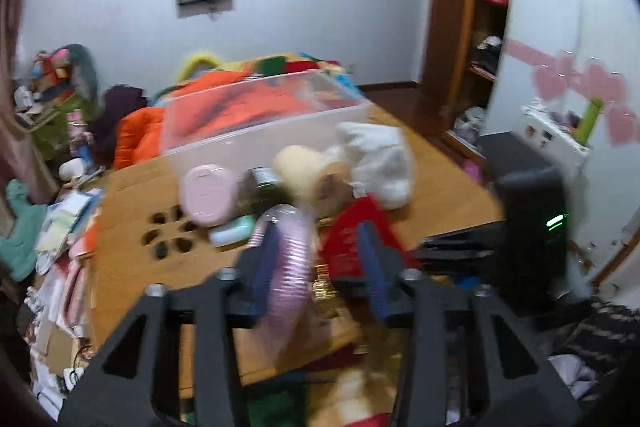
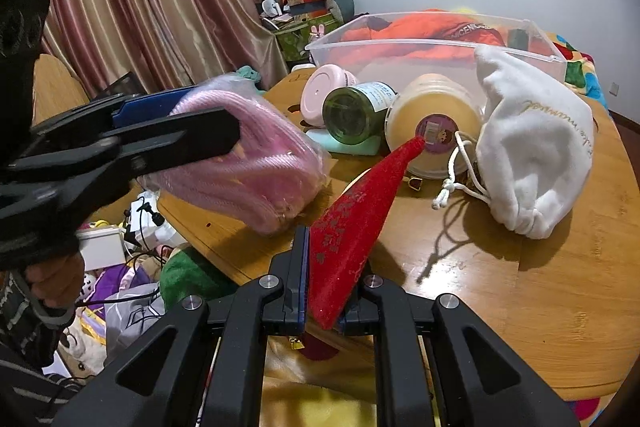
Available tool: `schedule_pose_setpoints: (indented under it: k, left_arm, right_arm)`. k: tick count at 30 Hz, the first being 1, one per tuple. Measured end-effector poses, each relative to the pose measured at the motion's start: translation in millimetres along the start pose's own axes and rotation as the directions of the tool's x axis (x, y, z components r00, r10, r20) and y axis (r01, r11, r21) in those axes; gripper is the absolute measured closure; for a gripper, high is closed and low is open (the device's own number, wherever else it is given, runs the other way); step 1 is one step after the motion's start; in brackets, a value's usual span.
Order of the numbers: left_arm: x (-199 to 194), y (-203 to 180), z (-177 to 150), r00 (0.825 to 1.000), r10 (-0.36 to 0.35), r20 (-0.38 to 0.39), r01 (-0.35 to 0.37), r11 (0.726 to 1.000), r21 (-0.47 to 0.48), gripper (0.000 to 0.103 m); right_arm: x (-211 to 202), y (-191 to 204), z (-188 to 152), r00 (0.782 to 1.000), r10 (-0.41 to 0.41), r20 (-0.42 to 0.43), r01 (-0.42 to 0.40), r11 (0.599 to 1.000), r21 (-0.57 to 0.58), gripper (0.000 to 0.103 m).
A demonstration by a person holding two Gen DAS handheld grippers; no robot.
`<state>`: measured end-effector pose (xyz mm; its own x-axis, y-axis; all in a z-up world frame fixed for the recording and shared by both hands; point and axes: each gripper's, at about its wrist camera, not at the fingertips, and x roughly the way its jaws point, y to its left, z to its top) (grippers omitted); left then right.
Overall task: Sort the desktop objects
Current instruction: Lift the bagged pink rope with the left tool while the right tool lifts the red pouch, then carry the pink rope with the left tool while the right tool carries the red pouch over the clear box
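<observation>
- Grippers both carry something: the left gripper [image 2: 176,131] is clamped on a bag of pink coiled cord in clear plastic [image 2: 256,163], and the right gripper [image 2: 324,291] is pressed together on a flat red felt piece with a pointed tip [image 2: 352,211].
- Left wrist view is blurred, and there the fingers look rather apart with the pink bag against only one of them; the right wrist view shows the bag pinched from both sides, so I judge it is held.
- Both held things hang above the near edge of the round wooden table [image 2: 540,287], probably so they can go over the other objects without pushing them.
- Red felt piece points its tip toward the cream round jar with a purple label [image 2: 436,123], which lies on its side; whether the tip touches it, I cannot tell.
- Clear plastic storage box [image 2: 440,47] stands at the far side of the table and looks like the place for the sorted things. I see nothing sure inside it; the orange seen through its walls seems to be bedding behind.
- Waiting in front of the box are a pink round container [image 2: 324,95], a green glass jar on its side [image 2: 356,111] and a white drawstring pouch [image 2: 536,155], close together, so most of the sorting seems not yet done.
</observation>
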<state>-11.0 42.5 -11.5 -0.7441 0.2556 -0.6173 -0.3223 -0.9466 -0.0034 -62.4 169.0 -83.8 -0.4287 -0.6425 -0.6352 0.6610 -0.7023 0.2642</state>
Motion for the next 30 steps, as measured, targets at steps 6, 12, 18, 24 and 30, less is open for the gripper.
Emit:
schedule_pose_setpoints:
  k: [6,12,18,24,30]
  left_arm:
    - [-4.8,-7.6,-4.3,0.997,0.081,-0.001,-0.081,0.994,0.071,0.059]
    - [2.2,6.9,-30.9,0.999,0.000,-0.051,0.001,1.000,0.025,0.046]
    - [-13.6,15.7,-44.9,0.999,-0.001,-0.035,0.003,0.999,0.051,0.041]
    - [-4.2,7.0,-62.6,0.997,0.012,-0.077,-0.003,0.994,0.112,0.040]
    - [18.4,-0.6,-63.9,0.996,0.050,-0.068,-0.041,0.990,0.137,0.036]
  right_arm:
    - [0.6,-3.5,0.2,1.000,-0.012,-0.002,0.012,1.000,0.012,0.094]
    - [-0.3,-3.9,-2.4,1.000,-0.004,0.000,0.004,1.000,0.008,0.094]
    - [-2.5,-5.9,0.1,1.000,0.011,0.009,-0.011,1.000,0.010,0.094]
    - [1.1,-7.2,1.3,1.000,-0.004,-0.005,0.004,1.000,0.021,0.094]
    - [2.3,-5.8,2.6,1.000,-0.023,-0.017,0.023,1.000,0.019,0.094]
